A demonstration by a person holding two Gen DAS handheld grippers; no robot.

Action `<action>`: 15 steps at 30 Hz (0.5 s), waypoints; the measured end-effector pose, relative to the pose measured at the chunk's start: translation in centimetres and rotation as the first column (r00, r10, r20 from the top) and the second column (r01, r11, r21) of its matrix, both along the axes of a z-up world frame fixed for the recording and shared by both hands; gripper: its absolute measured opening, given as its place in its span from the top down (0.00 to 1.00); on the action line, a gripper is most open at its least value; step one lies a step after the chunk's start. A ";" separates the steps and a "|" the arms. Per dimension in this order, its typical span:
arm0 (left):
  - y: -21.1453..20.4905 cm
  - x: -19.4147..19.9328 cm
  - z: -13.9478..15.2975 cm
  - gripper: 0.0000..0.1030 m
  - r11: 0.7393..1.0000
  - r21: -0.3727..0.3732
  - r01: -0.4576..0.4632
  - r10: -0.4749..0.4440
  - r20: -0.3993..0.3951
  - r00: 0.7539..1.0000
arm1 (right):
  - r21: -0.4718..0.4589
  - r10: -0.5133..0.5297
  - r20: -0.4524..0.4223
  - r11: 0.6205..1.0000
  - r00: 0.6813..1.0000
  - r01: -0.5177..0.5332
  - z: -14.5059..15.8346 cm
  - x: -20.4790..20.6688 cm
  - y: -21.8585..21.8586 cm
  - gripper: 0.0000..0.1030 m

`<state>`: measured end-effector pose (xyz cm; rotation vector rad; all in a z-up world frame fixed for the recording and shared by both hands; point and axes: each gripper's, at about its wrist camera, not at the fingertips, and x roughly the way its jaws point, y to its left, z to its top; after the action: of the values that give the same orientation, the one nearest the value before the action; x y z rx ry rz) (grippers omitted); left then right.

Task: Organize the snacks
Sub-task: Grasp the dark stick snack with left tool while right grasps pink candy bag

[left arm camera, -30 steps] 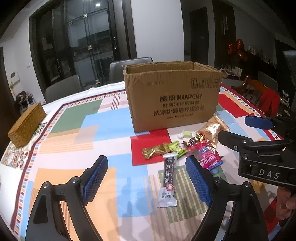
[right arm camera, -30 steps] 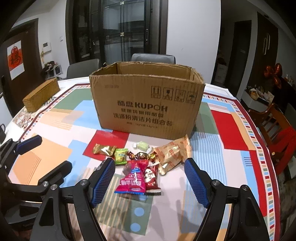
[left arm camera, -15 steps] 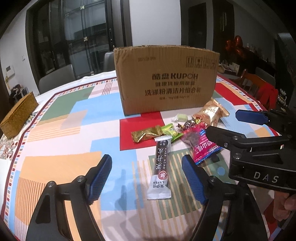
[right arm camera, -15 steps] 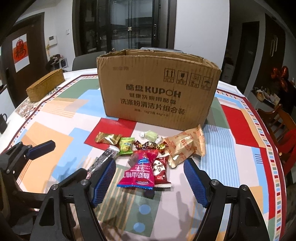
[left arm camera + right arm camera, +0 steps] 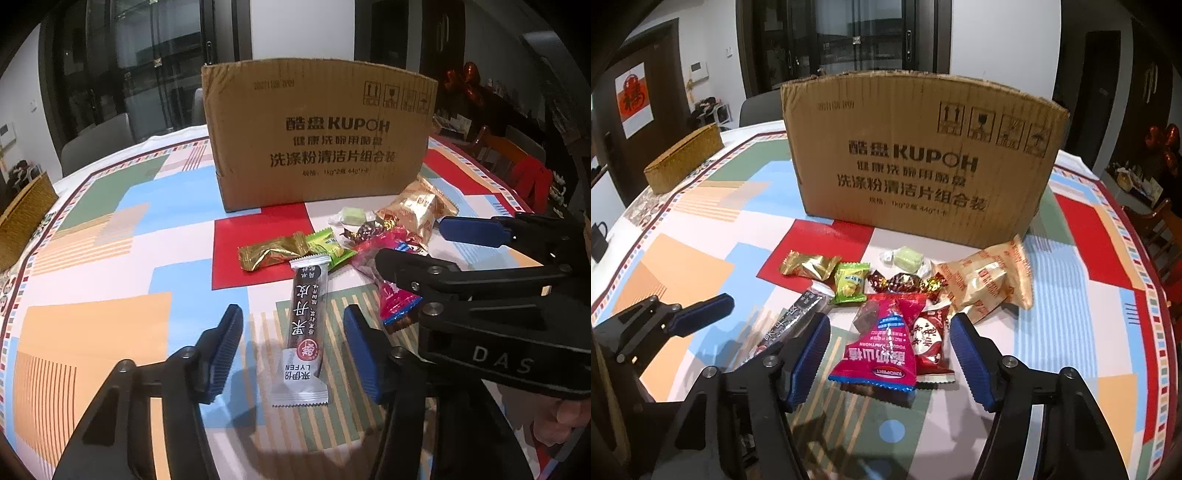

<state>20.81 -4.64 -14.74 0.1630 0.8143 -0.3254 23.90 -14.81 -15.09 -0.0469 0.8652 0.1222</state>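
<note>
While its jaws are closing, the left gripper straddles the dark snack bar, which lies flat on the tablecloth in front of the cardboard box, pads not yet touching the wrapper. Also closing, the right gripper brackets the pink pouch and the red packet beside it, clear of both. Nearer the cardboard box lie a gold wrapper, a green sachet and a tan bag.
</note>
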 end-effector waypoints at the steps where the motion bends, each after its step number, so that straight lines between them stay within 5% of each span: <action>1: 0.0 0.1 -0.1 0.51 1.000 0.000 0.002 -0.002 -0.003 1.000 | 0.001 0.001 -0.005 1.000 1.000 -0.001 -0.2 0.1 0.0 0.36; 15: -0.4 0.6 -1.2 0.78 1.000 -0.001 0.020 -0.020 -0.045 0.999 | 0.010 0.016 -0.065 1.000 0.998 -0.016 -1.9 1.3 0.6 0.53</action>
<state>21.40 -5.07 -15.97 0.1635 0.8572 -0.3490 25.22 -14.21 -17.00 -0.0407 0.9295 0.1438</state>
